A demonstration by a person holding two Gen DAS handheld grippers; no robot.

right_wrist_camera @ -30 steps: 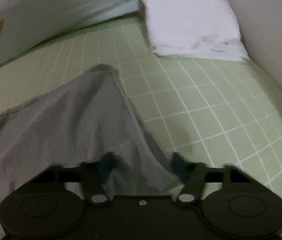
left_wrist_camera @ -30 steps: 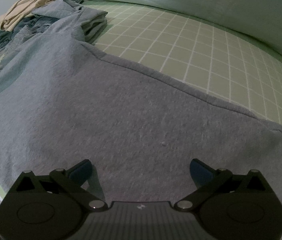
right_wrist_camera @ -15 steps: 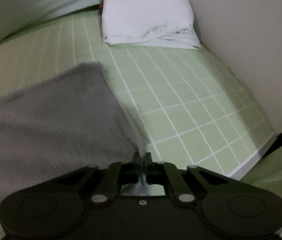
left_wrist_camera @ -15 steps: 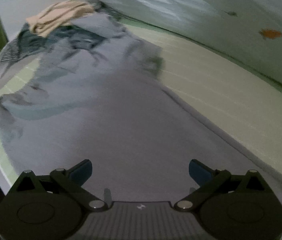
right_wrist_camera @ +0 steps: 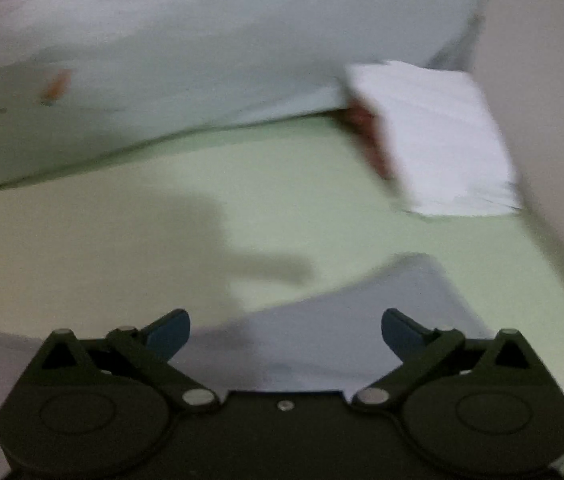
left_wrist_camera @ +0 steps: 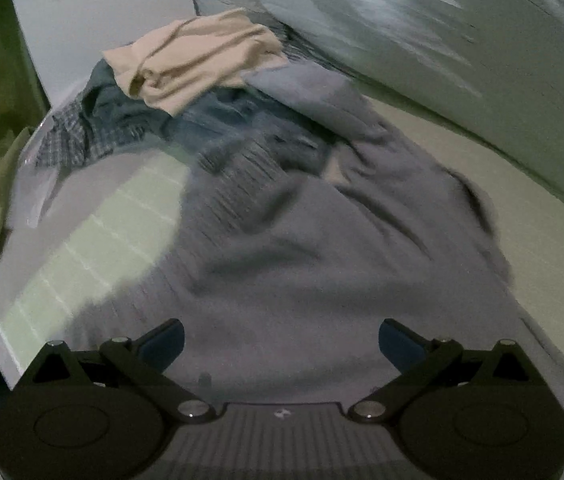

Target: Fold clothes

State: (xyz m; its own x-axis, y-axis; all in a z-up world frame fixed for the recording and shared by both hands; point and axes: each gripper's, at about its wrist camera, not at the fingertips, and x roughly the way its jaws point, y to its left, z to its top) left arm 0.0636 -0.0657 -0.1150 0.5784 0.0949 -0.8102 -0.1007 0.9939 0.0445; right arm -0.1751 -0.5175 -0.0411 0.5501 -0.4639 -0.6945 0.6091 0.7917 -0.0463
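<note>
A grey garment (left_wrist_camera: pixel 321 264) lies spread over the green checked bed sheet (left_wrist_camera: pixel 94 240), rumpled towards its far end. My left gripper (left_wrist_camera: pixel 281 338) hovers above its near part, open, with nothing between the blue fingertips. In the right wrist view a corner of the same grey garment (right_wrist_camera: pixel 341 332) lies flat on the sheet (right_wrist_camera: pixel 242 168). My right gripper (right_wrist_camera: pixel 285 329) stands open over that corner and holds nothing. Both views are blurred by motion.
A heap of clothes sits at the far end of the bed: a beige piece (left_wrist_camera: pixel 198 60) on top of blue and checked fabric (left_wrist_camera: pixel 94 132). A pale quilt (right_wrist_camera: pixel 202 40) runs along the back. A white folded stack (right_wrist_camera: pixel 437 140) lies by the wall.
My right gripper, shut on the grey garment's corner half a second ago, has opened and let it go. Both cameras have swung, the left towards the clothes heap.
</note>
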